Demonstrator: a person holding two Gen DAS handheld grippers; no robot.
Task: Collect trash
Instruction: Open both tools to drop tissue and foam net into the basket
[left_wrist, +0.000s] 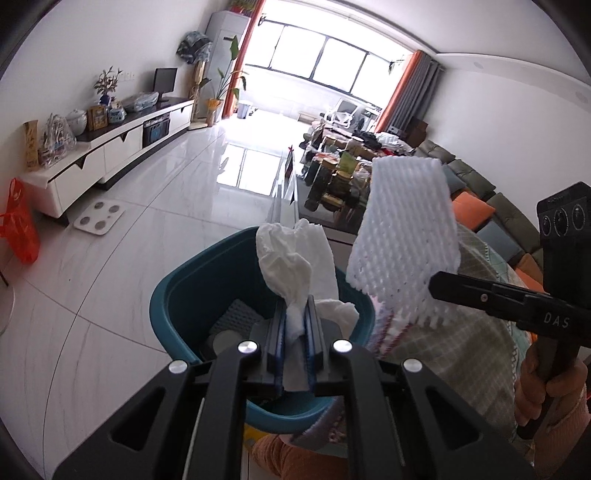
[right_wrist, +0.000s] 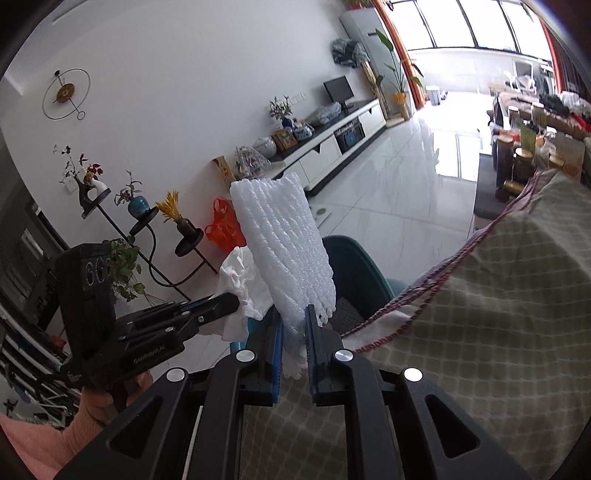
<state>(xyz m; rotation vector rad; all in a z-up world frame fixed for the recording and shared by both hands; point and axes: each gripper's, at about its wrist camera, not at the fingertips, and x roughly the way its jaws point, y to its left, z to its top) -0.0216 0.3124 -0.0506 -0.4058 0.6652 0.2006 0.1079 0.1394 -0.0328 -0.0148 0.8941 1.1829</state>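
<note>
Left tool (left_wrist: 295, 325) clenched on crumpled white tissue (left_wrist: 291, 254), held above the teal bin's (left_wrist: 173, 295) open mouth. Right tool (right_wrist: 295, 332) clenched on white foam fruit net (right_wrist: 288, 243), just beside the tissue, over the bin's edge by a checked cloth (right_wrist: 480, 295).

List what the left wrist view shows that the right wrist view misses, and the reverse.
Only the left wrist view: the inside of the teal bin with grey items at its bottom, a white scale on the floor, and the sofa cushions.

Only the right wrist view: the round wall clock and the black plant stand.

Both: the left gripper shut on the crumpled tissue, the right gripper shut on the white foam net, the orange bag and the TV cabinet.
</note>
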